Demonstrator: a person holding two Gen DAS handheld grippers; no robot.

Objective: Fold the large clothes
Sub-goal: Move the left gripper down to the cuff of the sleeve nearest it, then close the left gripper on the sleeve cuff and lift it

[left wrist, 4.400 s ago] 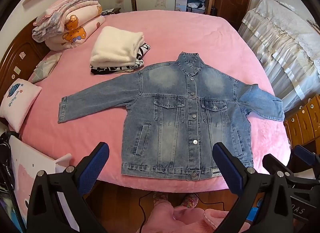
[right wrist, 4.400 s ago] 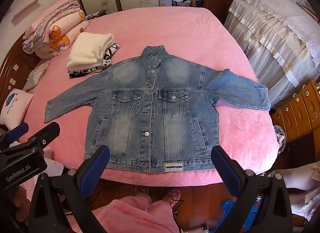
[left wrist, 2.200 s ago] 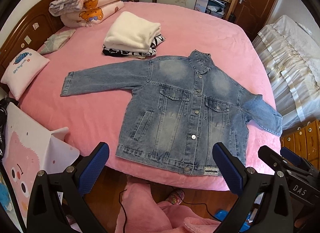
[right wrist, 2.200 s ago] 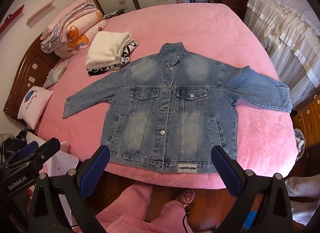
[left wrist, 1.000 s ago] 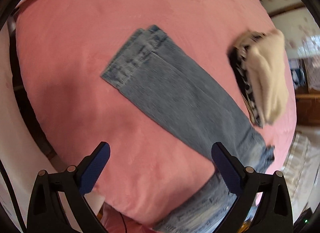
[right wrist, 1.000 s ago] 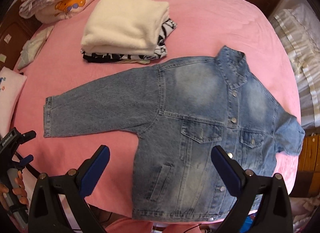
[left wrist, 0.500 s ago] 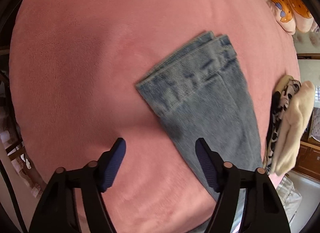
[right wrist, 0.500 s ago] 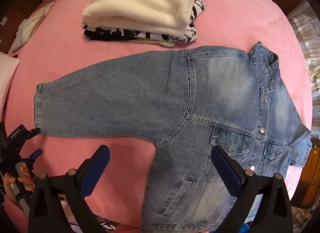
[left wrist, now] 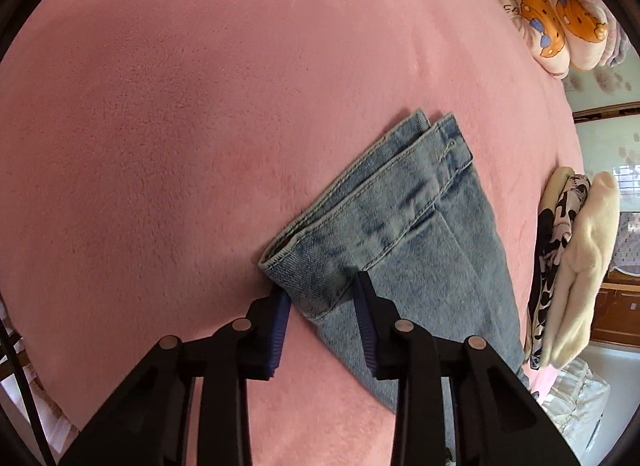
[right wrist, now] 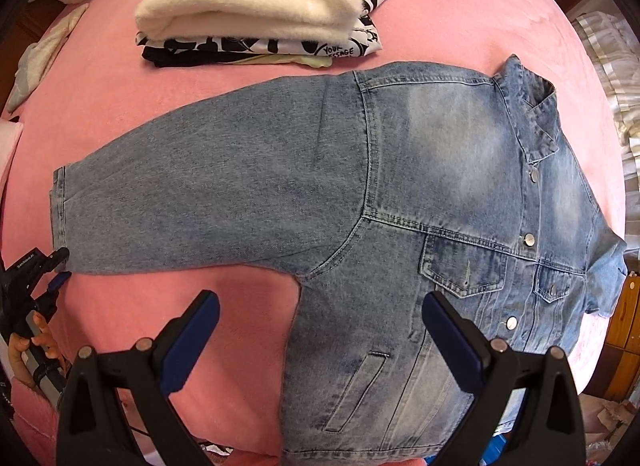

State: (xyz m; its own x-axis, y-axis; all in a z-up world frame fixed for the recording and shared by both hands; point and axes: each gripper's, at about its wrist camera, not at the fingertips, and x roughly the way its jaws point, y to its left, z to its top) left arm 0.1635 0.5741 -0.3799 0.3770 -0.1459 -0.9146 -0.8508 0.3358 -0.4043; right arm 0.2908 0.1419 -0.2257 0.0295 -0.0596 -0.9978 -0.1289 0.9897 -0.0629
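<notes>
Two grippers | left gripper (left wrist: pixel 322 298): closing around denim jacket (right wrist: pixel 360 205) cuff (left wrist: pixel 308 270) corner, 6 o'clock | right gripper (right wrist: pixel 320 330): wide, empty, above armpit

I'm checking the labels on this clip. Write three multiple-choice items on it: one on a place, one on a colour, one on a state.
1. Where do the folded clothes lie?
A. On the jacket's collar
B. On the bed beyond the sleeve
C. On the floor

2. What colour is the top garment of that stack?
A. Cream
B. Red
C. Green

3. How do the right tongs stand?
A. Shut on a button
C. Shut on the collar
B. Open over the denim jacket

Key: 1 B, the stack sits on the pink bedspread past the sleeve; 2 A, its fleece is cream; 3 B, the jaws stand wide with nothing gripped.
</notes>
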